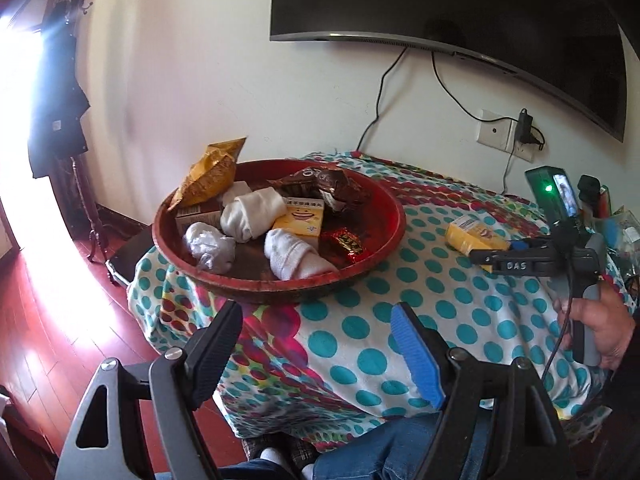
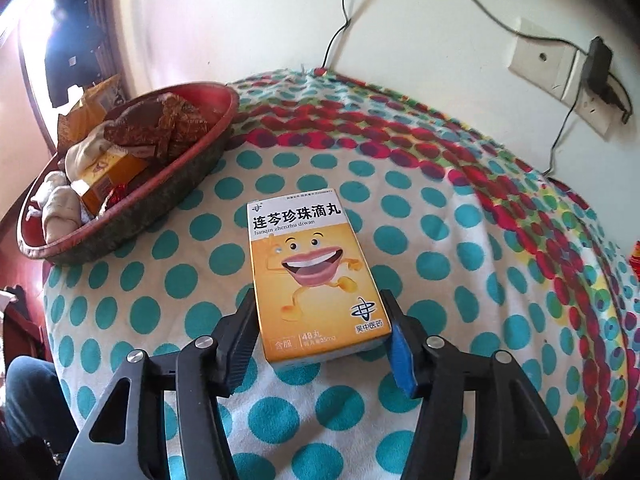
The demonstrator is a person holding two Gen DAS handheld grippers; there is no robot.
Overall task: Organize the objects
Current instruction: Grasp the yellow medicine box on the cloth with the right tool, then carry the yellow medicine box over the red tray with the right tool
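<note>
A yellow medicine box (image 2: 314,276) with a cartoon mouth lies on the dotted tablecloth (image 2: 440,260). My right gripper (image 2: 320,320) has its fingers around the box's near end, touching both long sides. The box also shows in the left wrist view (image 1: 472,240), with the right gripper (image 1: 486,256) at it. A red round tray (image 1: 384,200) holds white rolled socks (image 1: 296,254), another yellow box (image 1: 302,220), snack packets (image 1: 324,188) and a red candy (image 1: 348,242). My left gripper (image 1: 316,322) is open and empty, near the tray's front rim.
A yellow snack bag (image 1: 210,172) leans over the tray's far left rim. A wall socket with a charger (image 1: 524,128) and cables sits behind the table, under a TV (image 1: 460,20). A coat stand (image 1: 60,100) stands at the left on the red wooden floor.
</note>
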